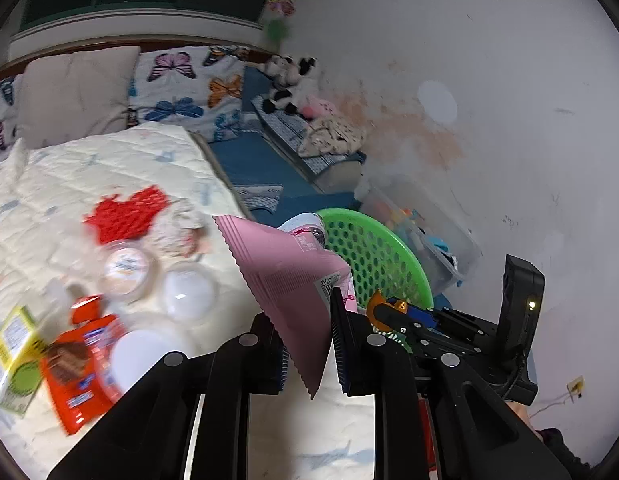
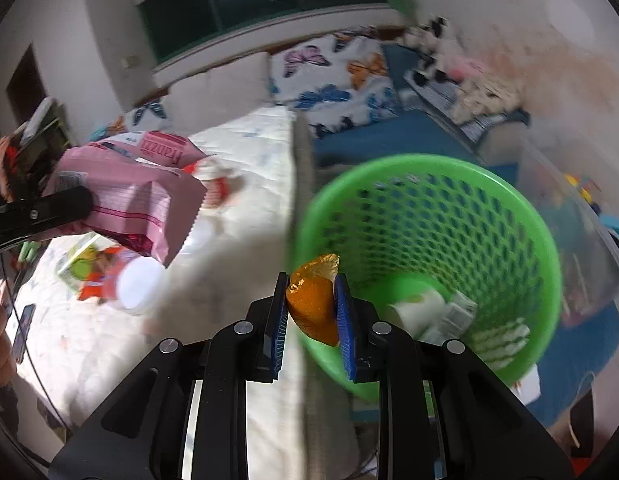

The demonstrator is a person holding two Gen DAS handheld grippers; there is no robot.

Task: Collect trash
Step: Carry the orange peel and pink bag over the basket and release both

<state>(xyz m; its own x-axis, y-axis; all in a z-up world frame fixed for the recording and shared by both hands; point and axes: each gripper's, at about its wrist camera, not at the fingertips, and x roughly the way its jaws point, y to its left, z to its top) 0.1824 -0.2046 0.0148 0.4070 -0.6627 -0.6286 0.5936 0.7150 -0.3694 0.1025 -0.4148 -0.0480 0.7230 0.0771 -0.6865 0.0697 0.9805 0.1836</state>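
Pink wrapper point(image 1: 285, 276) pinched in left gripper point(image 1: 309, 354) over bed edge, just left of green basket point(image 1: 389, 256) — right gripper point(image 2: 311, 316) clamps orange wrapper point(image 2: 313, 304) at basket's near-left rim.

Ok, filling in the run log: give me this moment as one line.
left gripper: pink wrapper | right gripper: orange wrapper | green basket: carton inside
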